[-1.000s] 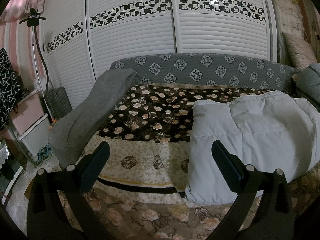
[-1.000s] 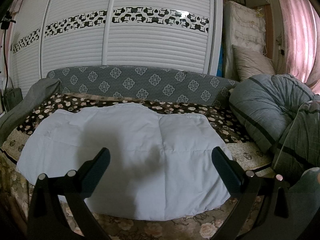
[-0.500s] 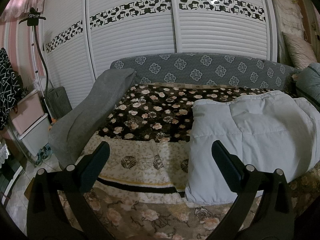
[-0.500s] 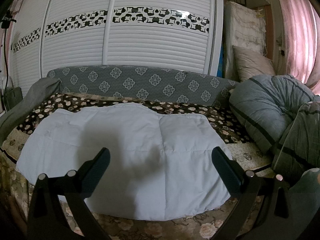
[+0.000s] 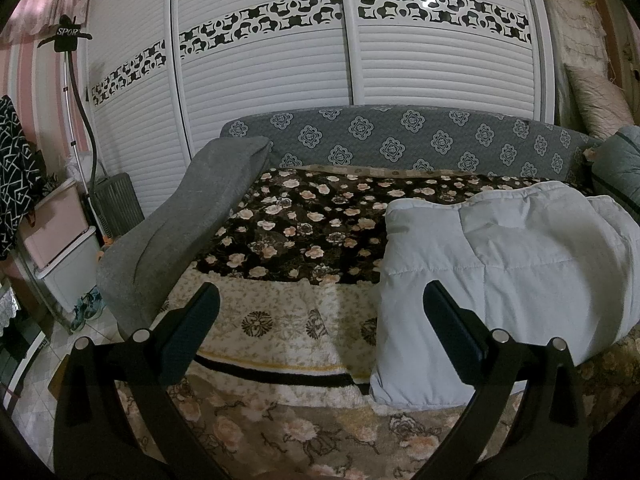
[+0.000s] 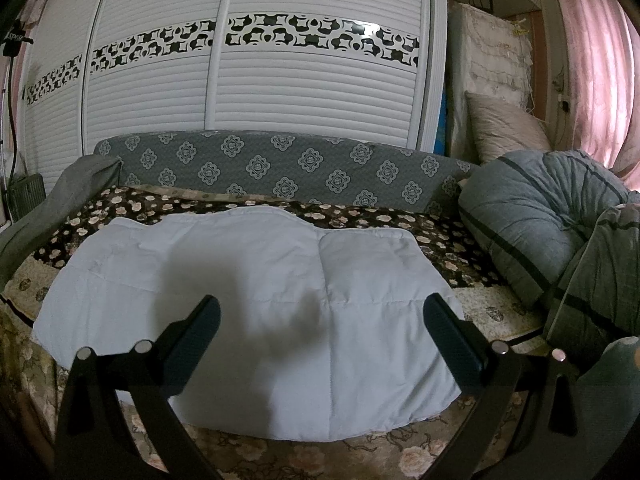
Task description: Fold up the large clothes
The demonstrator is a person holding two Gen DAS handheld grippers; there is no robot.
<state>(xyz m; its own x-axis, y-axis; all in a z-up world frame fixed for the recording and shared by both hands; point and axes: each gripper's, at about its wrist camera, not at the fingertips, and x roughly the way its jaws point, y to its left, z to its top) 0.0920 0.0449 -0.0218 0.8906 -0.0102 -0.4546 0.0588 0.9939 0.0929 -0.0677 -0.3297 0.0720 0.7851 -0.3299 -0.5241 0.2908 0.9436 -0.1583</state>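
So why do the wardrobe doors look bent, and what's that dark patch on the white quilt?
Both views: the fisheye lens bows the straight wardrobe doors and blackens the corners. Right wrist view: the dark patch on the quilt is a shadow, its source out of frame; glare glints on the door's patterned band. Left wrist view: similar glare at upper right; the room is dim.

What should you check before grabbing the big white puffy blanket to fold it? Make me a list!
1. Left gripper open and holding nothing: ok.
2. Right gripper open and holding nothing: ok.
3. White quilted blanket lying on the bed, nothing on top: ok.
4. Near blanket edge within view of the right gripper: ok.
5. Grey striped bedding apart from the blanket: ok.
6. Blanket's layers underneath lined up: cannot tell.
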